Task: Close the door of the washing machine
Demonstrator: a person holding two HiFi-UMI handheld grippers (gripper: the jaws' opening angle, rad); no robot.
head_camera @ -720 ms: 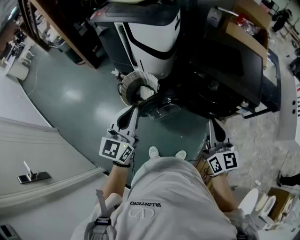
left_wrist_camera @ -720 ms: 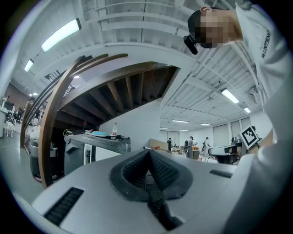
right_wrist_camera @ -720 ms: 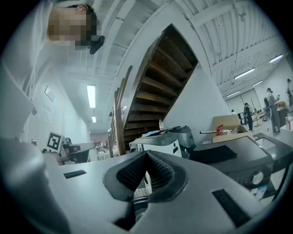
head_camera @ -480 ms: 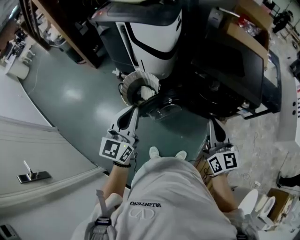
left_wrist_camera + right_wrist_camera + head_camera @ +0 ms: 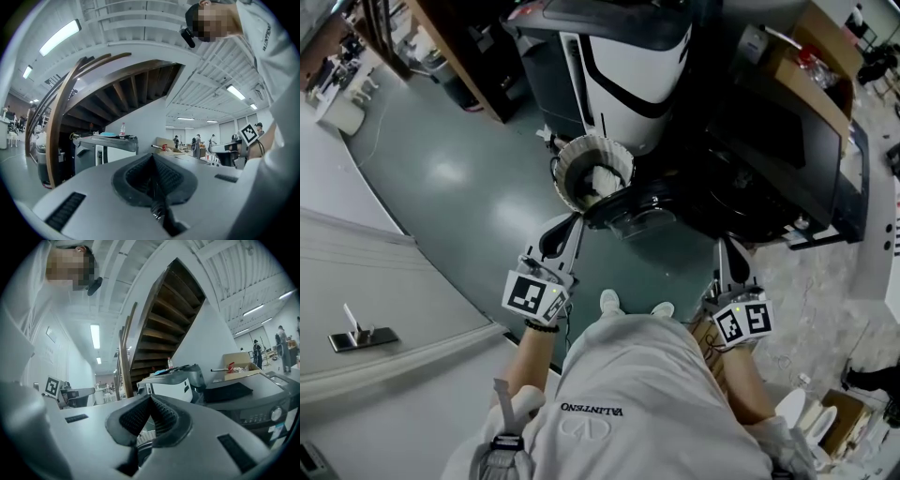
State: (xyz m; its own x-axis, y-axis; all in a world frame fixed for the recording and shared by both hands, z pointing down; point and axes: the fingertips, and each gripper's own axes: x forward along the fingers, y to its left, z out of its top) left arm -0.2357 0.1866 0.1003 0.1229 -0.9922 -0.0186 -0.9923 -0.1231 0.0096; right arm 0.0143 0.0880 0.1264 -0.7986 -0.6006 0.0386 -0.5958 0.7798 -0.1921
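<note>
since the door hangs out from the front of the dark washing machine (image 5: 769, 155), the closing is not yet done, and i judge that i am at the approach. the machine stands ahead of me to the right, next to a white and black machine (image 5: 633, 66), on the green floor (image 5: 459, 187). its round dark door (image 5: 630, 214) sticks out toward me. a pale ribbed basket (image 5: 564, 178) with something white inside sits just beyond it. my left gripper (image 5: 575, 223) is level, with its jaws pressed together and nothing between them. its tip is just beside the door's near rim, and i cannot tell whether it touches. my right gripper (image 5: 724, 248) is likewise closed and empty, well off to the right by the machine's front. the next move, as i see it, calls for setting the closed left tip on the door's outer face. i would then push the door round toward the opening until it latches, keeping clear of the basket.
</note>
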